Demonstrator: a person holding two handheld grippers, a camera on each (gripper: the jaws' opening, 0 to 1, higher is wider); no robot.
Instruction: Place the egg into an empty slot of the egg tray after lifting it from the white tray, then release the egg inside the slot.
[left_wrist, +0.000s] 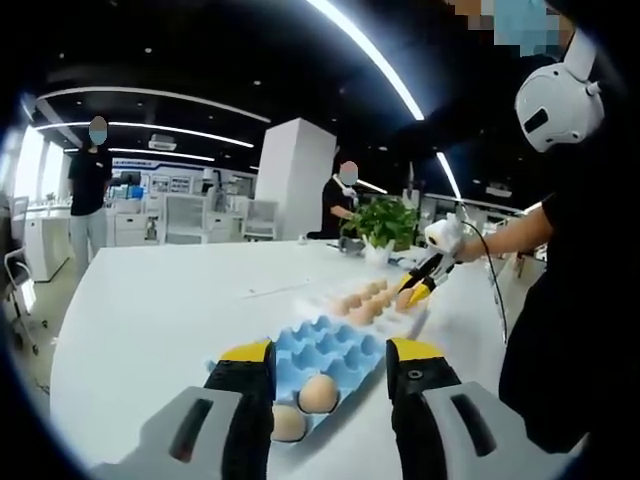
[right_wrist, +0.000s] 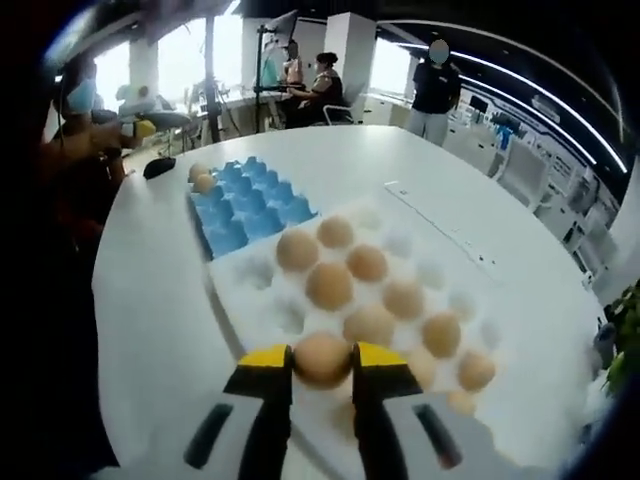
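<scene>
you are clenching the right gripper on an egg over the white tray; carrying it to a free slot in the blue egg tray and releasing remain. your left gripper is hanging released.

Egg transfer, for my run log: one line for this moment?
right claw: shut on egg | over white tray | left claw: open | blue egg tray: two eggs

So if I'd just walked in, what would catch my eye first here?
Probably the egg pinched between the yellow-tipped jaws of the right gripper, just over the white tray of brown eggs. Beyond it lies the blue egg tray, with two eggs at its far end. The left gripper hovers open near that end.
</scene>
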